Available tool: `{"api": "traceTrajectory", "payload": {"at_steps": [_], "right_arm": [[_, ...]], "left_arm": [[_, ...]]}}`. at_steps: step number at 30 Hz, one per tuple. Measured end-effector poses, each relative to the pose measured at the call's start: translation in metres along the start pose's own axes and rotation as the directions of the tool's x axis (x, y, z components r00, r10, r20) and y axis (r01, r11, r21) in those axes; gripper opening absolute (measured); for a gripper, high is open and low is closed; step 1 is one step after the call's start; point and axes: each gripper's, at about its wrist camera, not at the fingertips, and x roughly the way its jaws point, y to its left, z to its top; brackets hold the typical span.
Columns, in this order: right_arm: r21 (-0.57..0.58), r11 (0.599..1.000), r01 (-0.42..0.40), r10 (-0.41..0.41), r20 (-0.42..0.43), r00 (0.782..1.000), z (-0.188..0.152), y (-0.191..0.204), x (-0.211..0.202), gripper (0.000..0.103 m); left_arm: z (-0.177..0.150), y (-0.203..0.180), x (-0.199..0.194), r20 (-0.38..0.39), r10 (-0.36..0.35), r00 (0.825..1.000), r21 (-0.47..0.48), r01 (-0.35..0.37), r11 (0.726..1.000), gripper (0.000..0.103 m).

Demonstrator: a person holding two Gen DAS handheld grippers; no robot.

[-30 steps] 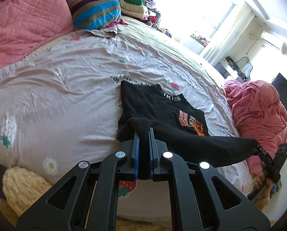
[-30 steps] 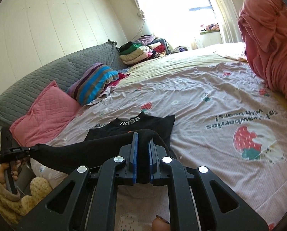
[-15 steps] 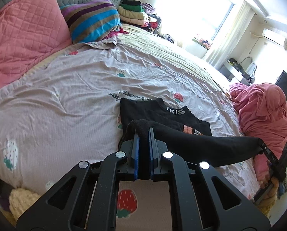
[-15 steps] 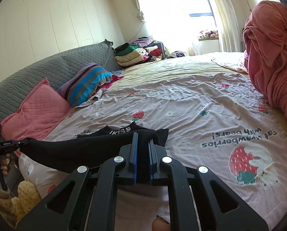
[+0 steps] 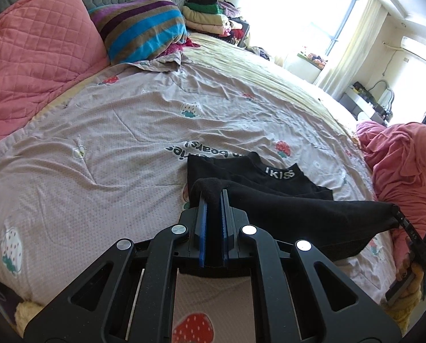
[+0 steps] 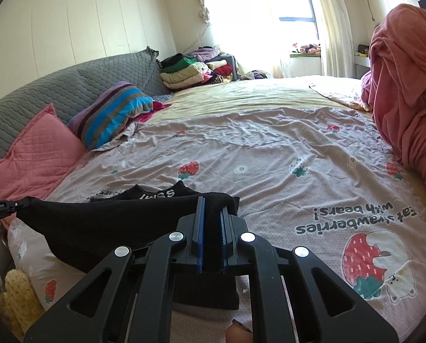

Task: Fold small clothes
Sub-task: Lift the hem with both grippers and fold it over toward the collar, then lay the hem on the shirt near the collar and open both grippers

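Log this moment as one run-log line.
left gripper: shut on black shirt | right gripper: shut on black shirt | hem lifted, collar end on bedsheet | fold unfinished

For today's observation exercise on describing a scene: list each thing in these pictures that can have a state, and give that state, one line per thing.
Left tongs: shut on the shirt's hem corner.
Right tongs: shut on the other hem corner.
Black cotton T-shirt with white collar lettering: collar end flat on the bed, hem edge lifted and stretched between the tongs.
Strawberry-print lilac bedsheet: spread out, wrinkled.
Stack of clothes by the headboard: folded, piled.
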Motion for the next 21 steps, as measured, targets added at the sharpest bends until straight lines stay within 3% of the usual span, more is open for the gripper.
{"api": "traceTrajectory", "payload": {"at_steps": [21], "right_arm": [[-0.032,0.998,0.058,-0.062,-0.112,0.992,-0.012,-0.004,0.065,0.011]], "left_arm": [[-0.004,0.008,0.053,-0.048,0.033,0.998,0.011,-0.033,0.999,0.004]]}}
